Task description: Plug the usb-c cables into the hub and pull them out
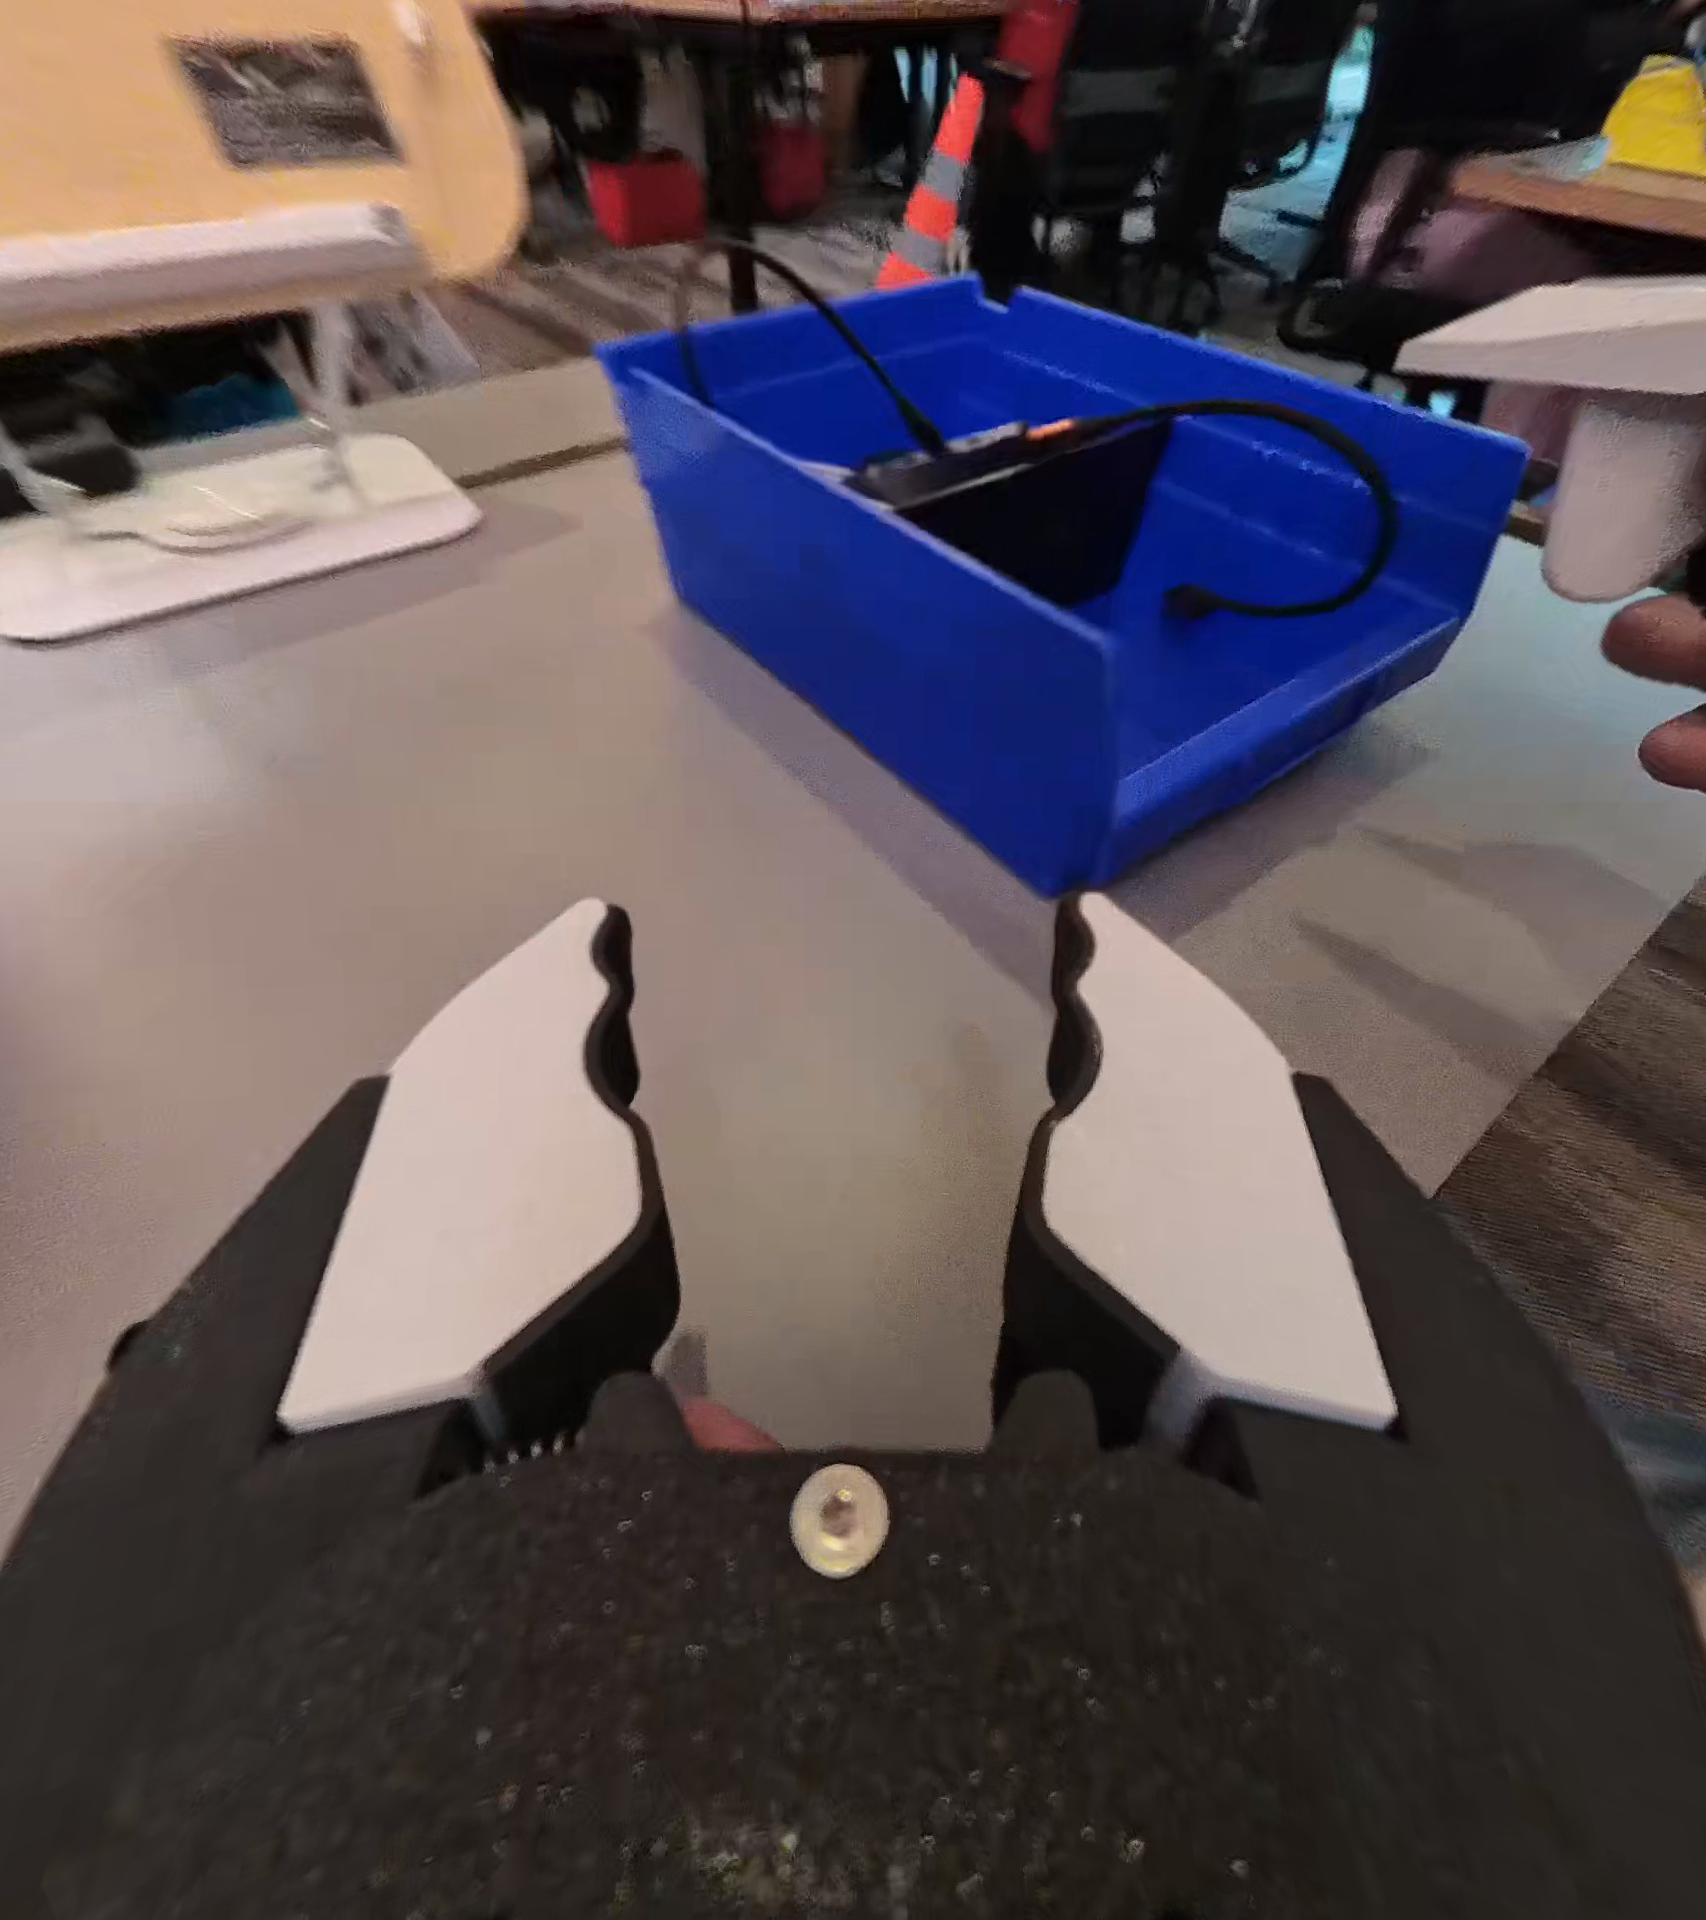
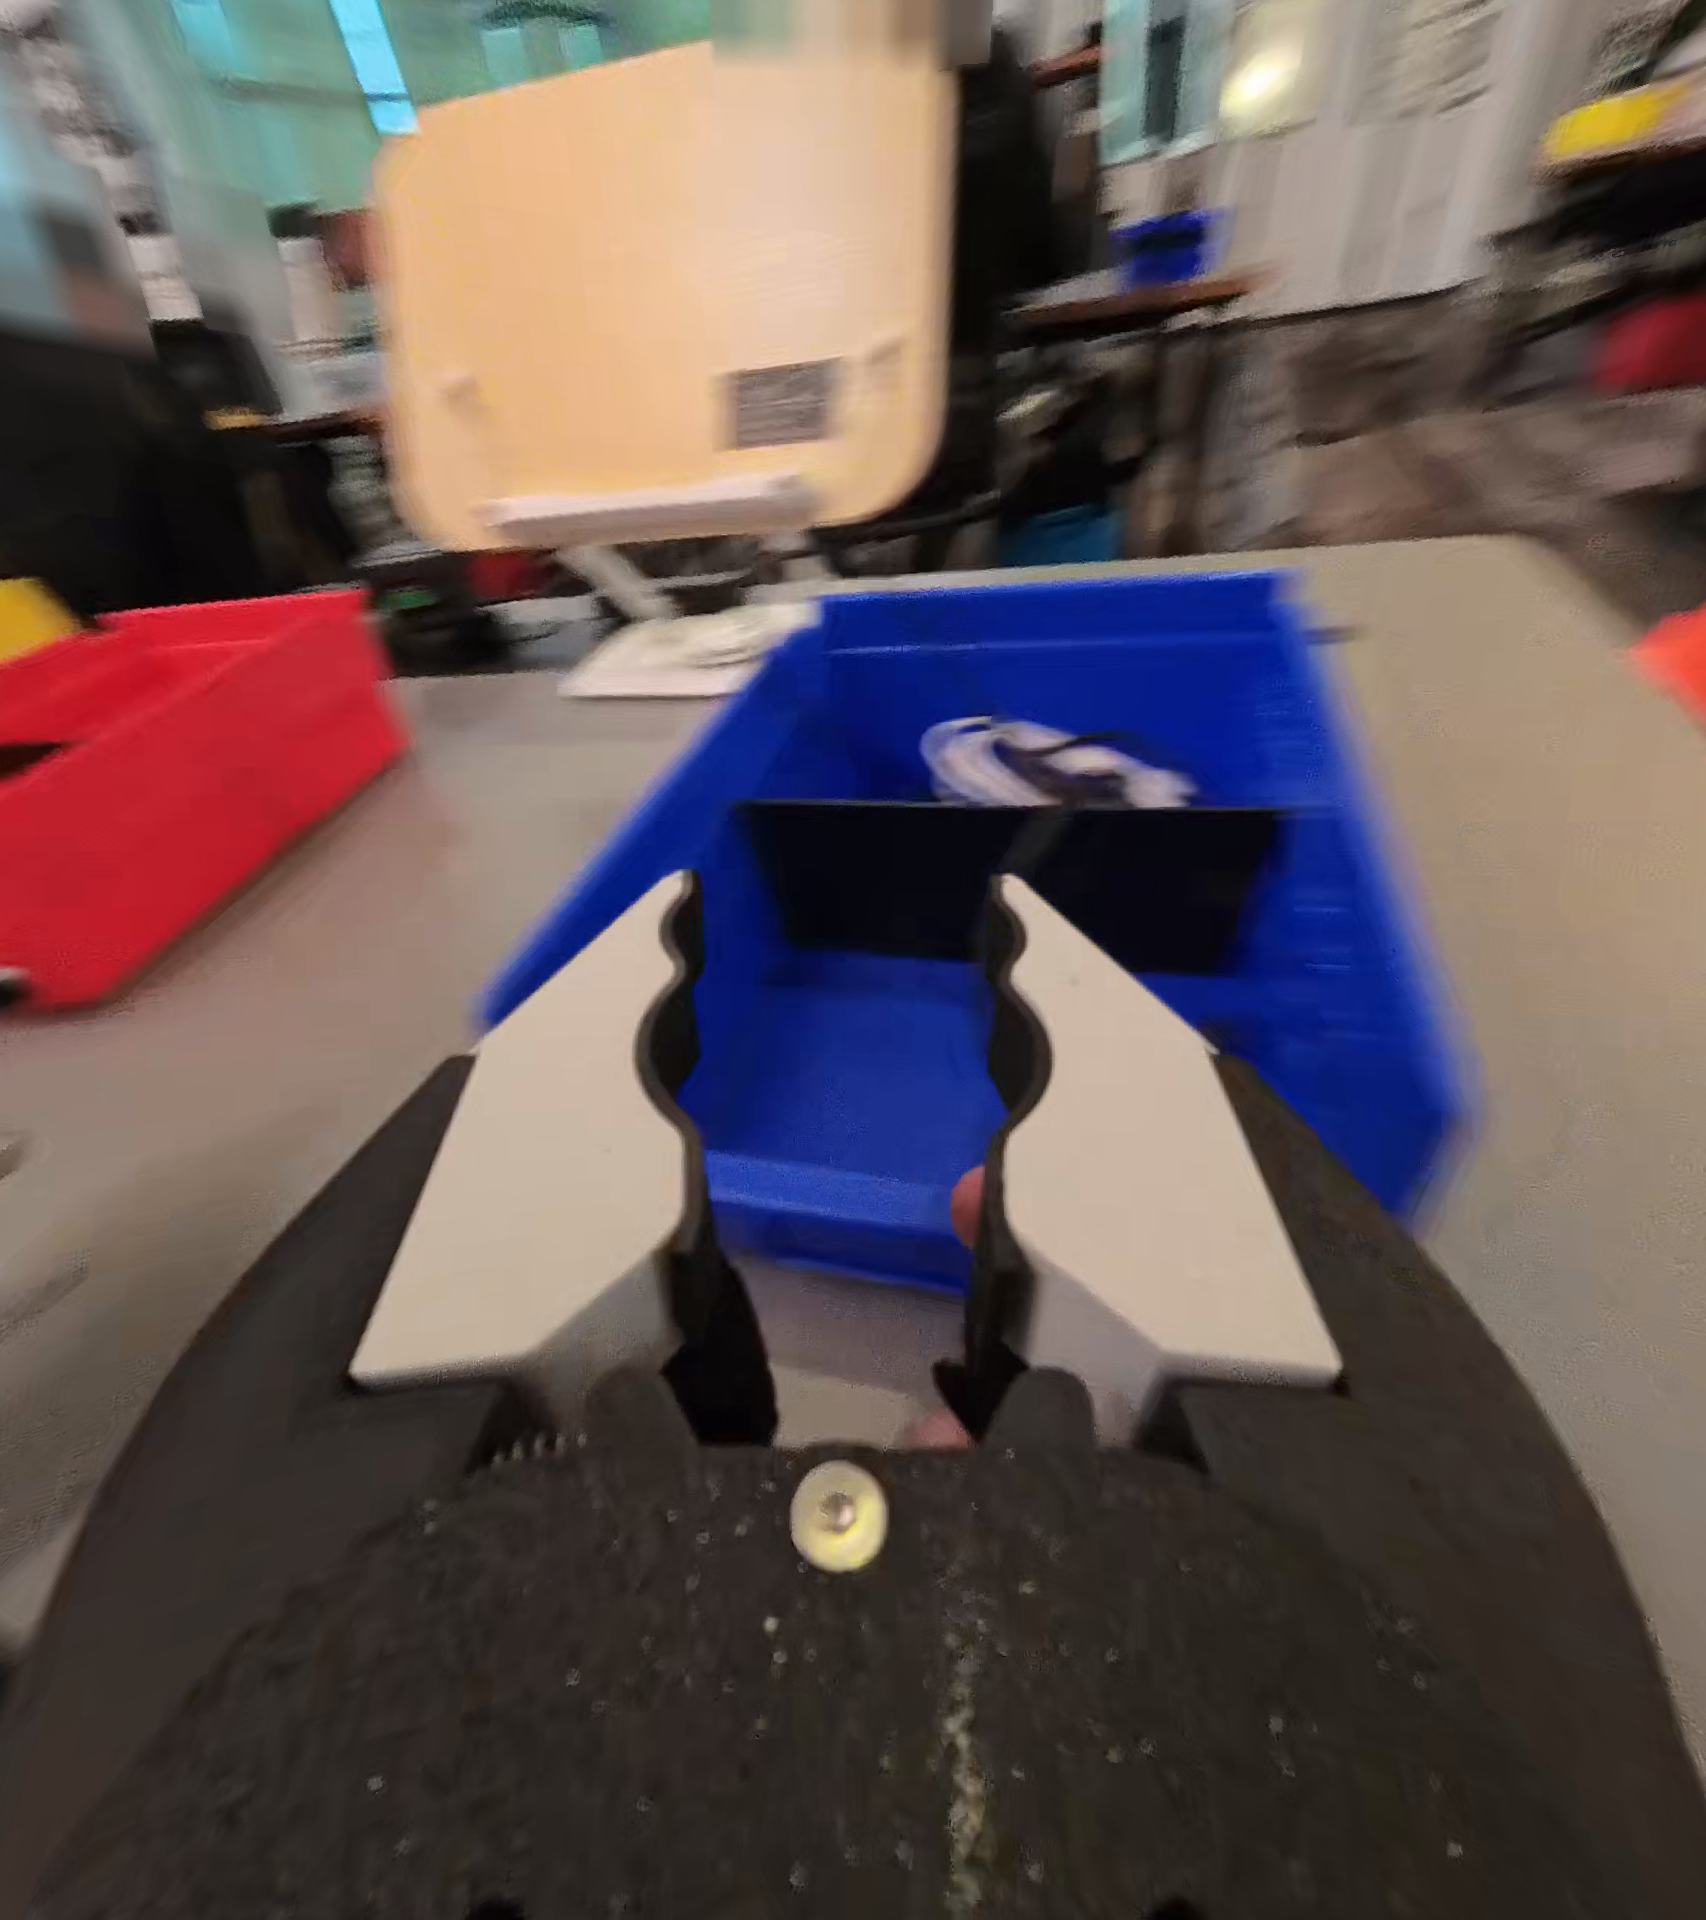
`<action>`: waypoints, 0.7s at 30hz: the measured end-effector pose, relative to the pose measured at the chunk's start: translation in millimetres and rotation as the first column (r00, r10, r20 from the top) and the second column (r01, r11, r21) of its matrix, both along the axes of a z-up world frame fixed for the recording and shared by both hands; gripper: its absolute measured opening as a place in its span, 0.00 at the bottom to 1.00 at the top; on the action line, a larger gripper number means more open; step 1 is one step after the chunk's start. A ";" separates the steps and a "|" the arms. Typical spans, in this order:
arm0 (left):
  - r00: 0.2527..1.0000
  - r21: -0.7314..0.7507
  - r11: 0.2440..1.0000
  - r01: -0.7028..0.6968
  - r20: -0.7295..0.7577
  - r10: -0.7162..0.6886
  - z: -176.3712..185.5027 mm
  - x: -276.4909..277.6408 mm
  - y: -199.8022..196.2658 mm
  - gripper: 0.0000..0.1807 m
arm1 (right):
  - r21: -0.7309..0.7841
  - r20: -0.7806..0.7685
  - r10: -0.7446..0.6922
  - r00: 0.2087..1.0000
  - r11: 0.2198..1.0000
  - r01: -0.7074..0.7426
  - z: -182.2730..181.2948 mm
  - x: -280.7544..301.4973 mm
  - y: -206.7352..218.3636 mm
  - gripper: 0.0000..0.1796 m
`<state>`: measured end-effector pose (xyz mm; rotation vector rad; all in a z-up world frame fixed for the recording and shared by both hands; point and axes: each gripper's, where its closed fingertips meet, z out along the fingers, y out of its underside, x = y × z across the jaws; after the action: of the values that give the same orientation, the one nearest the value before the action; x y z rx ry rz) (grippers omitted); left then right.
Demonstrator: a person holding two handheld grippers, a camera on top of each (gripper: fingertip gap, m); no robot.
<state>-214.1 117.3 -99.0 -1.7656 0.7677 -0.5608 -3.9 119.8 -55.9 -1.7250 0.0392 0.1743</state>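
Inside the blue bin (image 1: 984, 665) on the table (image 1: 413, 831), the hub (image 1: 942, 473) sits atop a black divider (image 1: 1036, 520), its limp black cable (image 1: 1348, 499) best pinched at the stiff plug (image 1: 1187, 603), while the left hand-held gripper (image 1: 844, 935) and right hand-held gripper (image 2: 838, 904) hover wide apart, empty.

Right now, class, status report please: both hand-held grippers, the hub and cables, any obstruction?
Left hand-held gripper open, empty, short of blue bin. Right hand-held gripper open, empty, at bin's low front. Hub atop black divider; black cable loops, plug loose.

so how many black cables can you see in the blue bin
2. One black cable loops over the front section of the blue bin; the other rises over the back wall. More may be hidden behind the divider.
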 end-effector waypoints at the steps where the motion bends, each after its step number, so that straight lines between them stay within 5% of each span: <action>1: 1.000 -0.037 0.999 0.017 -0.004 -0.017 -3.5 23.4 2.6 0.42 | 0.011 0.039 -0.104 0.994 0.995 0.104 0.5 28.3 -1.5 0.30; 4: 0.999 -0.168 0.985 0.040 0.032 -0.035 -14.5 84.1 13.3 0.43 | -0.015 0.118 -0.291 0.950 0.956 0.294 -14.4 91.6 -4.8 0.30; 8: 1.000 -0.234 0.972 0.017 0.015 -0.014 -30.0 129.3 28.8 0.37 | -0.201 0.028 -0.247 0.969 0.948 0.248 -66.1 106.9 4.8 0.29; 10: 0.999 -0.240 0.969 -0.054 -0.007 0.054 -38.6 130.4 39.1 0.26 | -0.258 0.030 -0.271 0.962 0.928 0.270 -79.7 112.7 7.9 0.18; 12: 0.998 -0.245 0.968 -0.062 0.013 0.068 -39.5 132.8 43.0 0.15 | -0.247 0.036 -0.234 0.971 0.940 0.236 -80.6 107.2 11.7 0.02; 21: 0.971 -0.070 0.969 -0.236 -0.052 0.233 -29.0 76.6 63.1 0.03 | -0.096 0.267 -0.297 0.917 0.938 0.332 -48.9 58.0 6.6 0.01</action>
<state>-137.5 180.4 -128.0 -1.9124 0.5623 -0.3974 54.0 126.4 -104.8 -1.8426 0.1469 -0.2919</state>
